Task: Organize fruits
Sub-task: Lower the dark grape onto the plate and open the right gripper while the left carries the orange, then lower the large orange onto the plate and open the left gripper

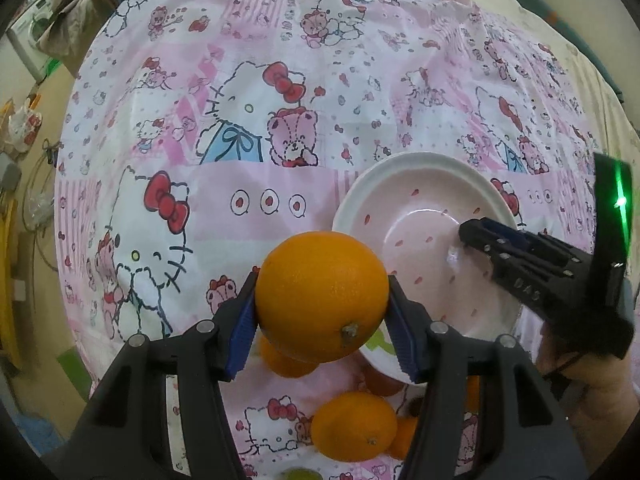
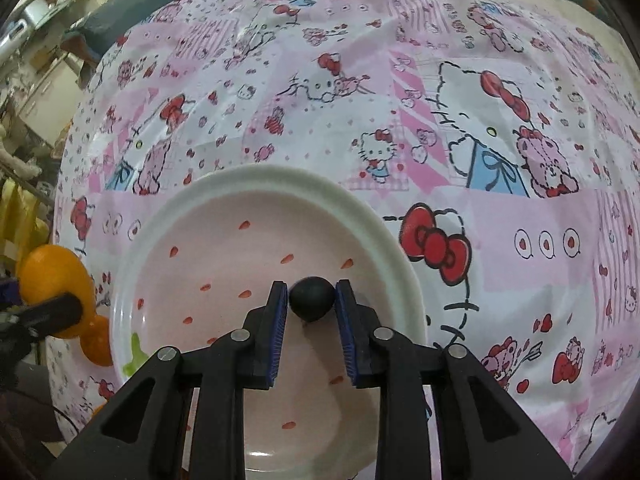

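My left gripper (image 1: 322, 284) is shut on a large orange (image 1: 320, 292) and holds it above the table, just left of a pink bowl with red specks (image 1: 400, 160). The right gripper (image 1: 466, 232) reaches into that bowl from the right. In the right wrist view a small round dark fruit (image 2: 312, 298) lies low inside the bowl (image 2: 280, 172) between the blue pads of my right gripper (image 2: 311, 292). A thin gap shows at the left pad, so the jaws stand open around it. The held orange (image 2: 52, 276) shows at the far left.
More oranges (image 1: 354, 426) (image 1: 286, 360) lie on the Hello Kitty tablecloth (image 1: 248, 200) below the left gripper, near the bowl's near rim. A green fruit (image 1: 296, 474) peeks in at the bottom edge. Room clutter lies beyond the table's left edge.
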The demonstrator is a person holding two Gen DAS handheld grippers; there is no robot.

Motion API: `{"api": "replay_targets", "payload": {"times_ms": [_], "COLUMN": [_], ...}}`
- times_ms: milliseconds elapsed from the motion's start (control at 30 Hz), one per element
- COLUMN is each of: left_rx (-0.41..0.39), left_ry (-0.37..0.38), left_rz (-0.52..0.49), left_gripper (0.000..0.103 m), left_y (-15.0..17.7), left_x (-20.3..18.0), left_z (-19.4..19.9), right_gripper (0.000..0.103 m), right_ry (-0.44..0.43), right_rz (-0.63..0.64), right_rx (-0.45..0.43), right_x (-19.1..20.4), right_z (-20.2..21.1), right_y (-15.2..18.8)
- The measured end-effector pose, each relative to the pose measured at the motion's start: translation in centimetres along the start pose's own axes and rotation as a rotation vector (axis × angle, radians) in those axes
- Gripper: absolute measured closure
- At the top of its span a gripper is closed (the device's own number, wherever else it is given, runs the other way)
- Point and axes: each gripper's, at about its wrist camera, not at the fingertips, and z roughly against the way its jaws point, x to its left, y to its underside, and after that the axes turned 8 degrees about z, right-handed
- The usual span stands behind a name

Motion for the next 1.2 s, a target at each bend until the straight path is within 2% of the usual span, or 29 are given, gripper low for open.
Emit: {"api": "replay_targets", "payload": {"times_ms": [167, 233, 300, 333, 467, 633, 767, 933, 1033, 1200], "left_rx": [0.006, -0.007, -0.022, -0.024, -0.017, 0.034, 0.071, 0.094, 0.129, 0.134], "left_ry": [0.025, 0.025, 0.028, 0.033, 0.053, 0.091, 0.100, 0.120, 0.113, 0.136], "left_rz": [0.030, 0.016, -0.003, -0.006, 0.000, 0.013, -0.001, -0.032, -0.028, -0.041], "left_gripper": [0.048, 0.048, 0.048, 0.048, 0.048, 0.048, 0.048, 0.048, 0.048, 0.048], "left_y": [-0.3, -0.4, -0.4, -0.4, -0.9, -1.5, -1.6, -1.9, -2.2, -3.1], "left_x": [-0.1, -0.6, -1.2, -1.3, -1.6, -2.3, -3.5, -5.1, -5.6, -6.9], "left_z": [-0.2, -0.1, 0.0, 0.0, -0.2, -1.5, -2.5, -3.6, -4.7, -5.7], "right_gripper": [0.074, 0.071, 0.046, 0.044, 0.043, 0.043, 0.038, 0.037, 0.037, 0.037], "right_ry": [-0.012, -0.017, -0.026, -0.044, -0.077, -0.087, -0.079, -0.089, -0.065, -0.053], "right_rz": [-0.041, -0.057, -0.077, -0.087, -0.126, -0.188, -0.232, -0.363, -0.369, -0.365], "right_rx": [-0.014, -0.037, -0.057, -0.072, -0.097, -0.133, -0.138, -0.130, -0.130, -0.140], "right_x": [-0.8, -1.2, -1.6, -1.8, -2.4, -3.3, -4.5, -7.2, -7.8, -7.9], "right_z": [0.8, 1.5, 2.1, 2.4, 3.9, 6.9, 8.6, 9.1, 8.9, 8.9], "right_y": [-0.2, -0.2, -0.2, -0.1, 0.2, 1.1, 2.8, 4.9, 4.9, 4.6]}}
